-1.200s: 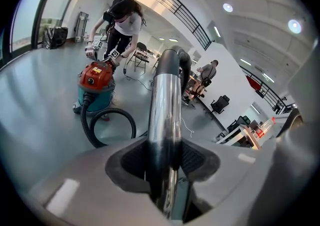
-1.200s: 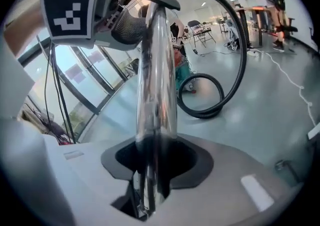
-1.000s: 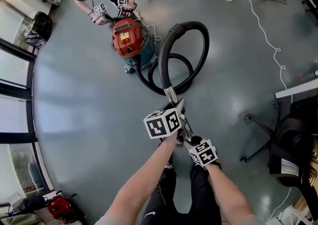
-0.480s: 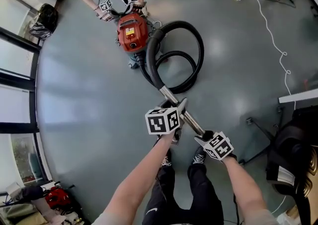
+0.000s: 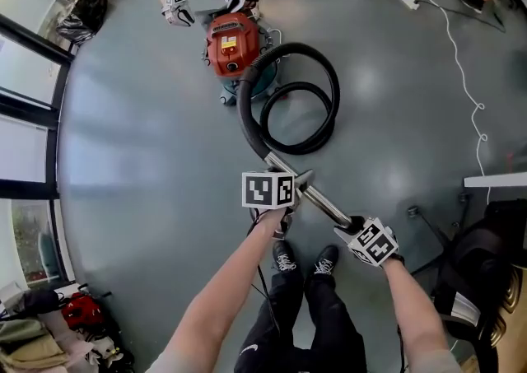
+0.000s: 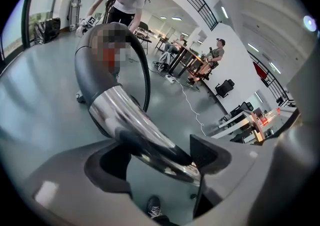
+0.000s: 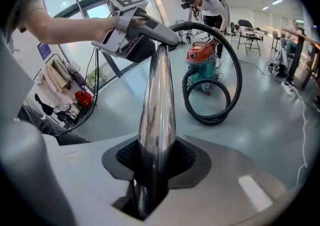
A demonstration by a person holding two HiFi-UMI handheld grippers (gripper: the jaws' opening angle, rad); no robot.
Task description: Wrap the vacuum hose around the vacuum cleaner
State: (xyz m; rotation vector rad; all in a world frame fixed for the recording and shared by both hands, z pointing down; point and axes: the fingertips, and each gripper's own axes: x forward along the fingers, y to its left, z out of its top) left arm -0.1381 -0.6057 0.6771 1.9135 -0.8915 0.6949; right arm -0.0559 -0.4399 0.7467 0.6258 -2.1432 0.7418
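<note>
Fingers of my left gripper (image 5: 295, 180) and right gripper (image 5: 352, 221) both pinch the shiny chrome wand (image 5: 325, 202). I've just swung it lower and rightward, bringing the black ribbed hose (image 5: 242, 108) closer to the red-lidded teal canister vacuum cleaner (image 5: 233, 42). It loops on the grey floor (image 5: 148, 157) beside the cleaner, not yet wrapped.
</note>
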